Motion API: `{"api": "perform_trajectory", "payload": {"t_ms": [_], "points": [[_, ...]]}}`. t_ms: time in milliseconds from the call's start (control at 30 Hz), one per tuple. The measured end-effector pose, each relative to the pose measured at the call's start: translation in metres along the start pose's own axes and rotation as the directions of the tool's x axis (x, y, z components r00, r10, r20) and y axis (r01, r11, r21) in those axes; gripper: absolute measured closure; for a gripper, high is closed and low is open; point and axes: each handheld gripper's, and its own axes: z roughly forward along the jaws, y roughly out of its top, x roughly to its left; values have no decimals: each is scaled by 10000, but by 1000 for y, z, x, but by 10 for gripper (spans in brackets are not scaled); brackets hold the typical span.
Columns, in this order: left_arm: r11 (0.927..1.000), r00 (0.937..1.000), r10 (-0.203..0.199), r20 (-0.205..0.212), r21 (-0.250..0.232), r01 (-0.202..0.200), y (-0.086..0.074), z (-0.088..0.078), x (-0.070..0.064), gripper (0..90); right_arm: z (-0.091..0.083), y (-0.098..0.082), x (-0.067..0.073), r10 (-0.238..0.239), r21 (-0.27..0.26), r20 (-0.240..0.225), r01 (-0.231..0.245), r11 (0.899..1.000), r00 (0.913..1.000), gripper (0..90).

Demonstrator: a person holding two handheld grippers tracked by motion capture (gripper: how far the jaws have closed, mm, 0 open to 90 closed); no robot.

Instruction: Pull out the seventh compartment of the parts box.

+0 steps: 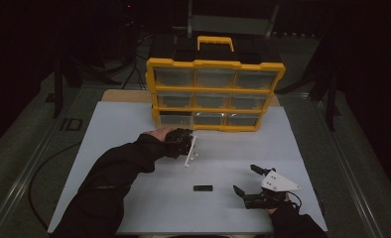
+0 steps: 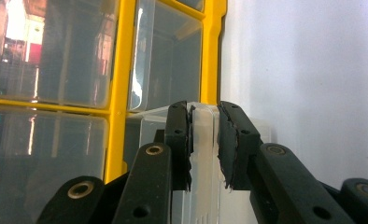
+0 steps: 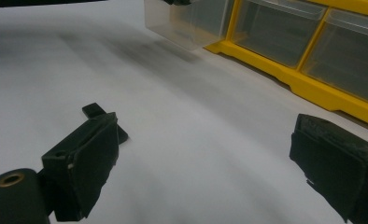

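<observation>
The clear drawer (image 2: 203, 154) is a see-through plastic box with thin walls. It is sticking out from the bottom left corner of the yellow drawer case (image 1: 215, 64), and it is standing a bit in front of the case in the right gripper view. What is inside the drawer is too dim to make out.

The left gripper (image 2: 204, 140) is squeezing the front lip of the clear drawer between its two black pads, so its jaws are standing just a little way apart with the plastic pressed between them. In the high view the left gripper (image 1: 182, 141) is sitting right in front of the case's bottom left corner, and the drawer is hard to see there because the hand is covering it. The top of the drawer is cut off in the right gripper view.

The right gripper (image 3: 201, 158) is resting far from the case, near the front right of the white table (image 1: 134, 129). Its jaws are standing wide apart and holding nothing. A small black block (image 1: 202, 188) is lying on the table just beside it, well away from the case.
</observation>
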Motion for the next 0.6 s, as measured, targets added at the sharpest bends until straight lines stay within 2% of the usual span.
{"api": "perform_trajectory", "payload": {"t_ms": [367,467,500,533,600], "points": [[10000,9999,32,167,38,-33,-1,-1,3,747,0,0,0,6,16,5,-6,10000,10000,81],[9998,9992,-195,343,34,194,-1,-1,5,734,0,0,0,15,16,5,-15,10000,10000,81],[9995,9987,-324,382,21,323,-1,-1,5,700,0,0,0,17,15,-4,-17,10000,10000,81],[9993,9987,-371,343,57,369,0,-2,5,627,0,0,0,3,-5,15,-3,10000,10000,81],[9970,9956,-765,534,99,761,0,-2,8,508,0,0,0,13,24,19,-13,10000,10000,81]]}}
